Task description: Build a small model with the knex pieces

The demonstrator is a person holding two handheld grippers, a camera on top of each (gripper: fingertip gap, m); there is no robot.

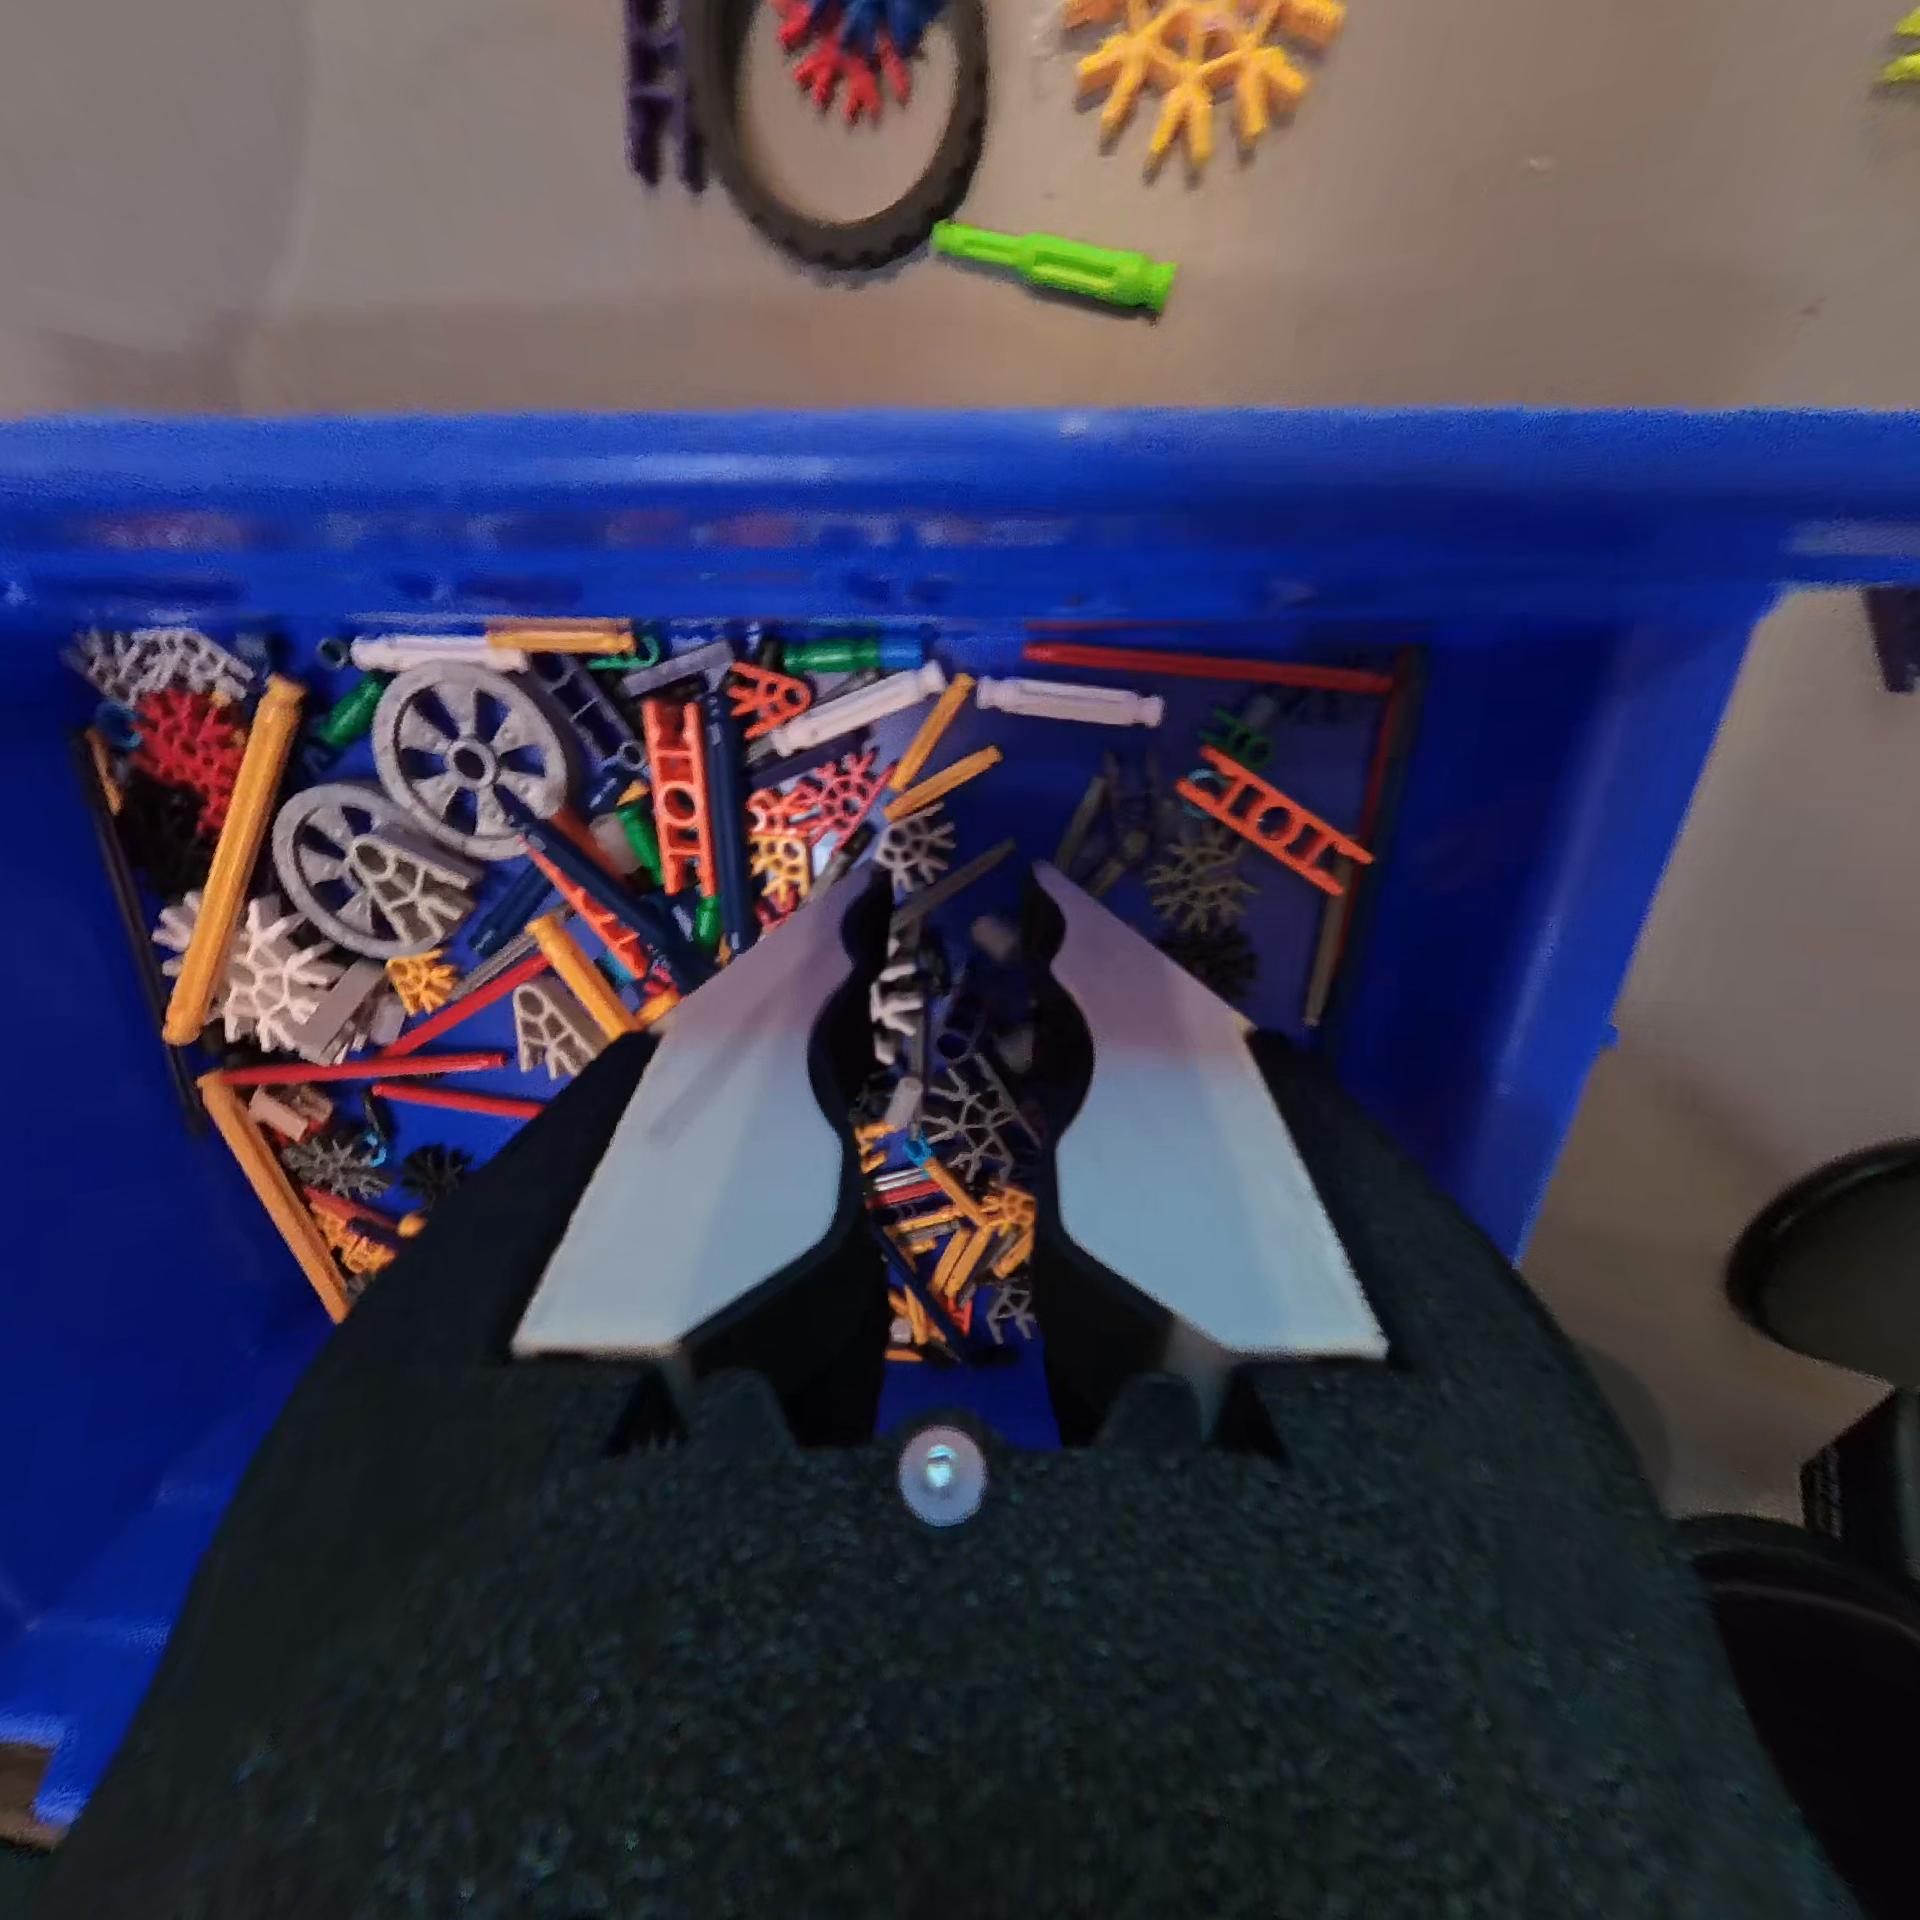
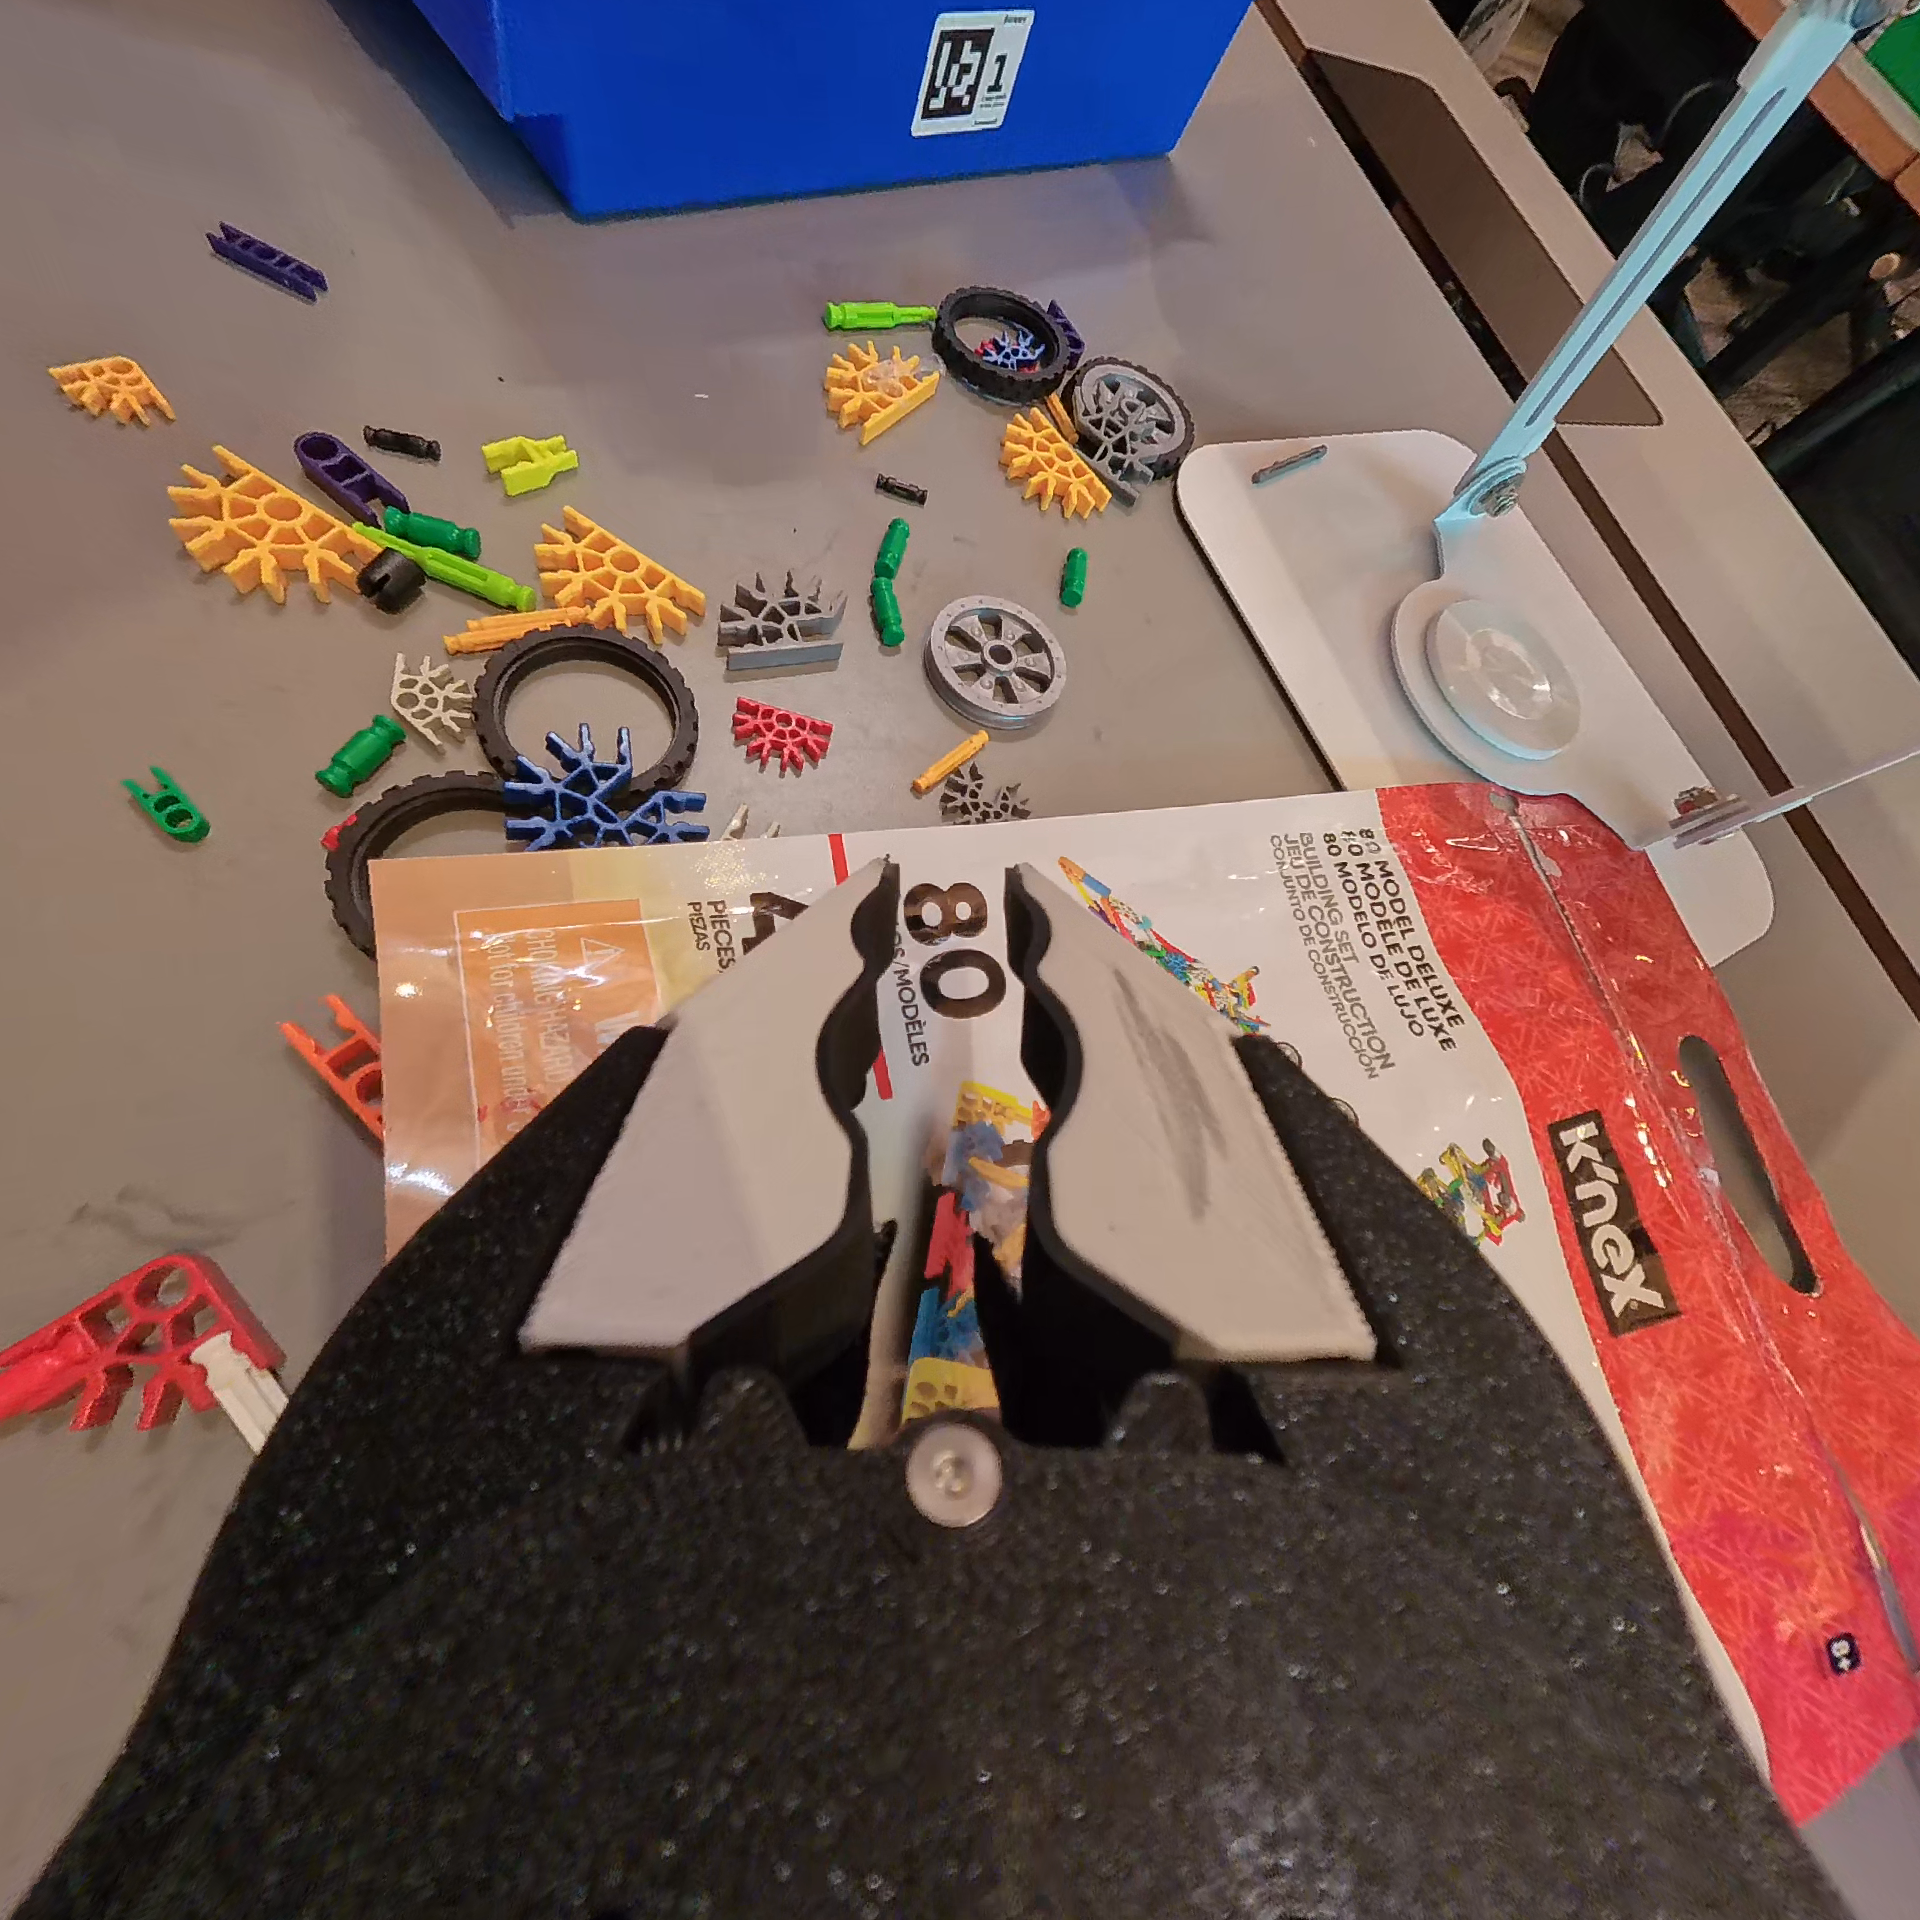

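My left gripper (image 1: 961, 883) is open and empty, hanging over the inside of a blue bin (image 1: 935, 488). The bin holds a heap of plastic building pieces: grey wheels (image 1: 468, 764), an orange ladder piece (image 1: 1273, 821), and rods and connectors. My right gripper (image 2: 951, 878) is open and empty. It hovers just above a flat printed plastic bag (image 2: 1558, 1143) with a red top that lies on the grey table. The bag's printed middle shows between the jaws.
Loose pieces lie scattered on the table: black tyres (image 2: 587, 707), a blue connector (image 2: 597, 800), a grey wheel (image 2: 995, 662), yellow connectors (image 2: 618, 571), a red connector (image 2: 135, 1340) and a green rod (image 1: 1055, 265). The bin (image 2: 831, 94) stands at the far side. A white base plate (image 2: 1309, 582) with a light-blue arm stands at the right. The grippers' ends are close to 30 cm from one another. To reach the white base plate (image 2: 1309, 582) in a straight line is about 20 cm for my right fingers, about 25 cm for my left.
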